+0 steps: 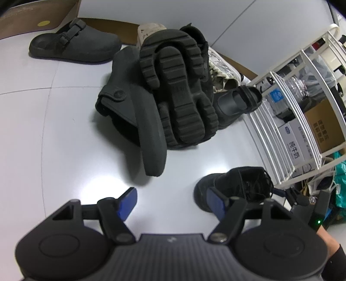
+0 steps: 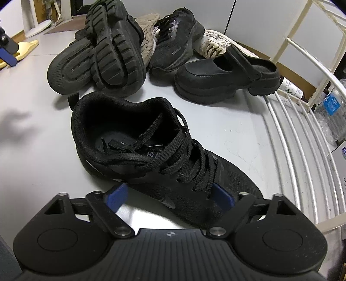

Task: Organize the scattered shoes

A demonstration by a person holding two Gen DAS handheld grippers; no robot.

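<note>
The right tool [image 2: 168, 195] stands spread on either side of a black laced sneaker [image 2: 138, 149], its blue pads level with the forefoot; whether the pads [image 2: 117, 194] touch the fabric is hard to tell, and the toe of the sneaker is hidden behind the tool's body. The sneaker sits upright on the pale floor [image 2: 39, 134], laces loosely tied, collar open toward the pile, just beside a white wire rack [image 2: 302, 134] whose far side is cut off by the frame edge. The left tool [image 1: 172, 198] is spread wide and holds nothing, hovering over bare floor. Ahead of it lies a heap: a chunky black shoe turned sole-up [image 1: 179, 90] leans on a dark clog lying on its side [image 1: 134, 112], and behind them a worn white sneaker [image 1: 222, 67] is mostly covered. A black platform clog [image 2: 227, 75] stands upright near the rack, next to a second black laced sneaker [image 2: 175, 41]. A grey clog with a buckle strap [image 1: 73, 43] sits well apart, next to a brown board [image 1: 39, 17]. Boxes and bottles behind the rack bars are blurred, and their labels cannot be read clearly.
</note>
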